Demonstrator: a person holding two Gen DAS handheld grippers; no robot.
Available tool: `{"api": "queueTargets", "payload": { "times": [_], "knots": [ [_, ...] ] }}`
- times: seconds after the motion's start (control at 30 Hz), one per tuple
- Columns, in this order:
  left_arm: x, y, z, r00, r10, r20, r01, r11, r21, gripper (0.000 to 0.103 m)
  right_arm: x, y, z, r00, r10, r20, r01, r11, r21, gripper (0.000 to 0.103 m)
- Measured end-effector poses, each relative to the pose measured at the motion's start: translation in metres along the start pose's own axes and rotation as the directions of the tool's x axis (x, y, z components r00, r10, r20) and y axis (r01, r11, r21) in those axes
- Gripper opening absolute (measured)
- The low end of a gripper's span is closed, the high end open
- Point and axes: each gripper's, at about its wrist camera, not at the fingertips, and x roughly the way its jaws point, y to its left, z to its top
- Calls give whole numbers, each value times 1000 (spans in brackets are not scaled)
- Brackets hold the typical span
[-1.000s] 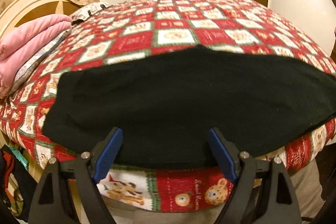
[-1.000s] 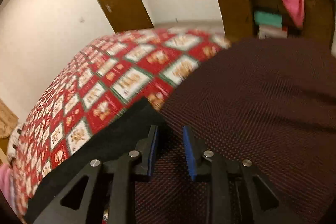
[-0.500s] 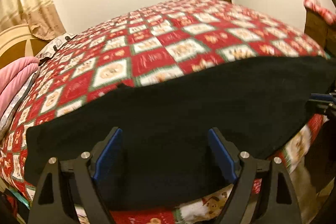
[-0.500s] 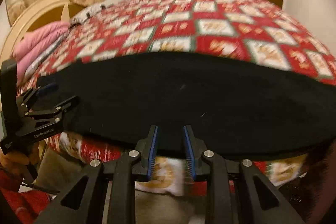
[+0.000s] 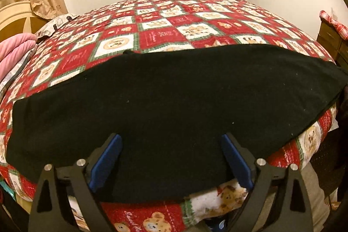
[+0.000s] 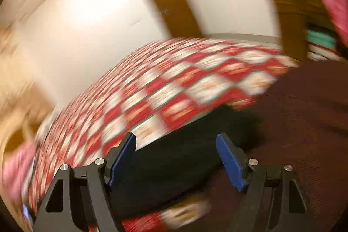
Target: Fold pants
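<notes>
Left wrist view: black pants (image 5: 174, 105) lie flat along the near edge of a bed (image 5: 174, 14) with a red and white checked quilt. Their long axis runs across the frame, from the lower left to the right edge, and their near hem hangs a little over the bed's edge at the bottom centre. The left gripper (image 5: 171, 158) sits at the bottom centre, just over the middle of that near edge. Its jaws are opening, spread wide, with black cloth showing between them, but the blue pads do not press on it.

Right wrist view: this frame is badly blurred. The pants (image 6: 180, 158) fill the lower centre, running from the lower left up toward the right, where they meet a dark brown cloth (image 6: 304, 123) filling the lower right. The right gripper (image 6: 176, 158) is at the bottom centre, jaws opening and nothing clamped; black cloth lies beyond them.

Judging by this, the left gripper is at mid-length of the pants and the right gripper near their right end, so a lengthwise fold would likely start from an end.
</notes>
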Motion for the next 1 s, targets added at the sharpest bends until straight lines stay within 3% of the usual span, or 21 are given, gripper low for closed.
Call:
{"api": "queueTargets", "payload": {
  "times": [0.07, 0.17, 0.33, 0.57, 0.6, 0.67, 0.83, 0.9, 1.0],
  "knots": [
    [0, 0, 0, 1000, 3, -1, -3, 1000, 0, 96, 6, -39, 11, 998, -61, -12, 61, 992, 111, 77],
    [1, 1, 0, 1000, 6, -5, -6, 1000, -6, 97, 14, -75, 12, 993, -110, -33, 114, 976, 186, 77],
    [1, 2, 1, 1000, 9, -12, -10, 1000, -17, 98, 47, -77, 2, 988, -121, -95, 135, 978, 158, 77],
    [2, 3, 1, 1000, 13, -16, -13, 1000, -20, 99, 66, -53, 7, 969, -217, -116, 221, 975, 23, 76],
    [1, 3, 1, 1000, 12, -17, -12, 1000, -22, 99, 68, -49, 6, 972, -196, -128, 198, 980, 8, 61],
    [2, 4, 1, 1000, 10, -17, -10, 1000, -25, 100, 73, -40, 5, 966, -214, -145, 208, 977, -50, 46],
    [2, 4, 1, 1000, 6, -17, -7, 1000, -28, 100, 79, -33, 4, 958, -236, -164, 221, 970, -102, 27],
    [3, 5, 2, 1000, 2, -17, -2, 999, -33, 100, 79, -34, 6, 960, -223, -170, 207, 973, -105, 14],
    [1, 6, 3, 1000, -1, -11, 0, 999, -38, 99, 74, -30, 8, 968, -166, -189, 152, 984, -89, 11]
  ]
}}
